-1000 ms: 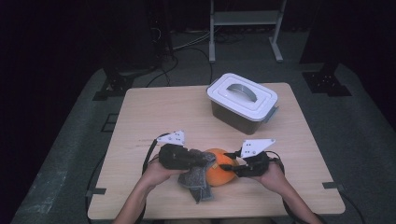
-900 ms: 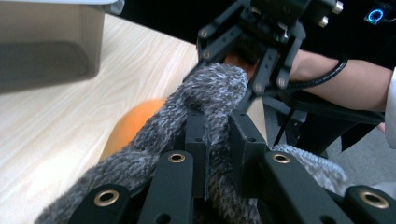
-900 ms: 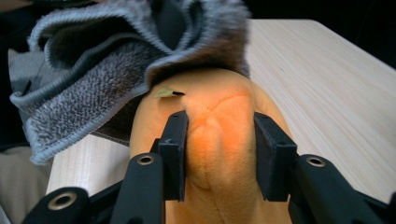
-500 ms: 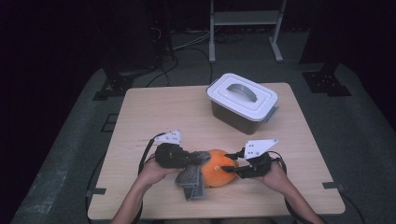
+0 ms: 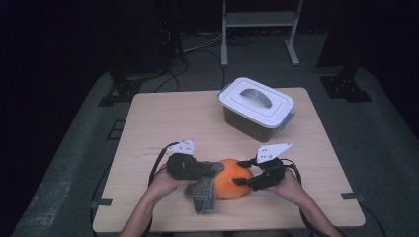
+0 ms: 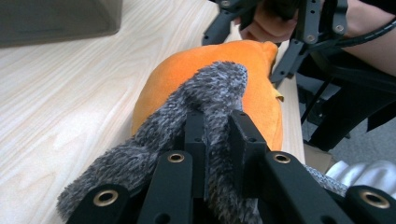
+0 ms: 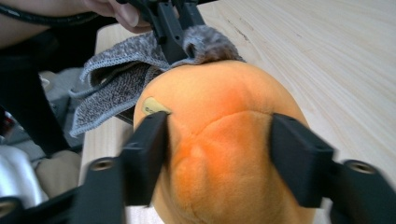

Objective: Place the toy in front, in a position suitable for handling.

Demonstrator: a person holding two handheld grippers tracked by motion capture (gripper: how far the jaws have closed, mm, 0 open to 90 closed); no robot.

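Risk of plush orange (image 5: 232, 178) rolling loose near front table (image 5: 163, 118) edge.
Left gripper (image 6: 215, 122) clamped tight on grey fuzzy cloth (image 6: 205, 93) draped over the fruit toy; right gripper (image 7: 219, 128) just been opening, jaws now straddling the orange, left pad touching or nearly so, right pad apart, so no firm hold. Could tug the toy sideways or off the edge if cloth gets pulled while unsupported. Could also snag the small tag (image 7: 154, 106). Lidded bin (image 5: 257, 106) well apart, behind.
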